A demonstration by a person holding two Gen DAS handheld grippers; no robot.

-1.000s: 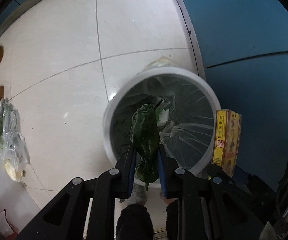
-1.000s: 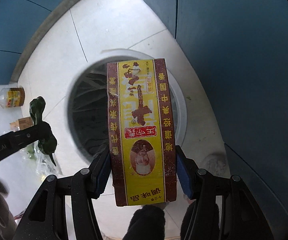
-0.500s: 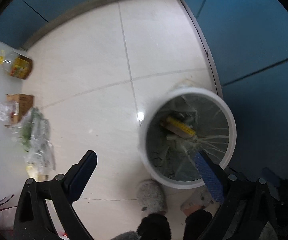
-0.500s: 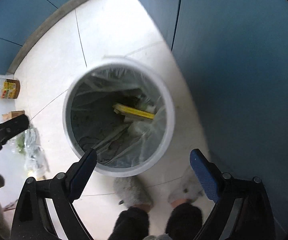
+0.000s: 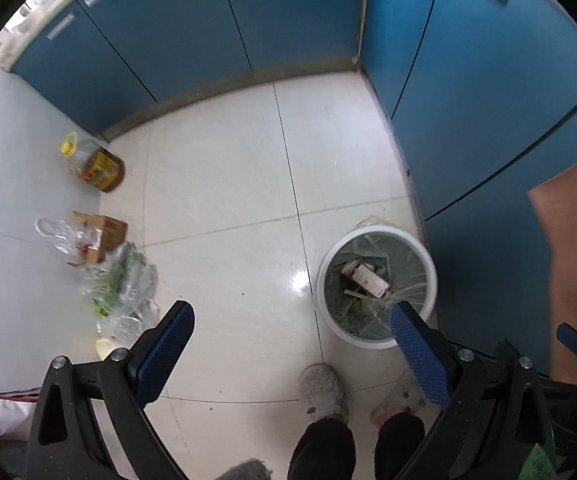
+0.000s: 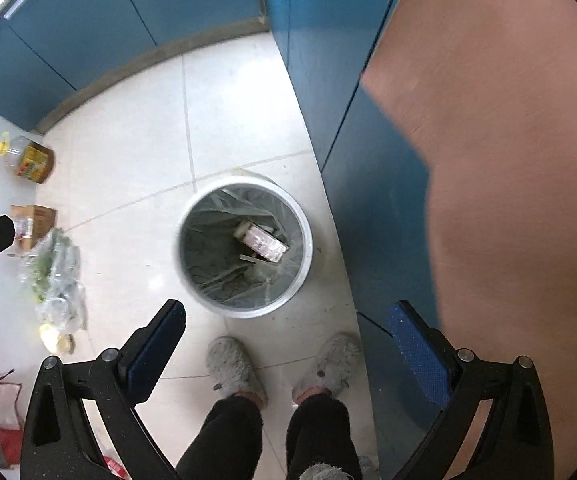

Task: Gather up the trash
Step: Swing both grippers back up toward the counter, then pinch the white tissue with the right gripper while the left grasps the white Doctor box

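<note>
Gaping empty, both hand-held grippers [image 5: 288, 344] [image 6: 288, 332] overlook white floor tiles [image 5: 216, 184], blue cabinets [image 5: 288, 12], lined bin [image 6: 306, 248].

Oil bottle [image 5: 95, 165], cardboard box [image 5: 102, 235], blue cabinets [image 5: 272, 16], grey slippers [image 6: 232, 366]

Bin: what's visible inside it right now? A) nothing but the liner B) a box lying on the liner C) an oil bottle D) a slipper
B: a box lies inside the bin on the liner; the oil bottle stands on the floor by the cabinets.
</note>
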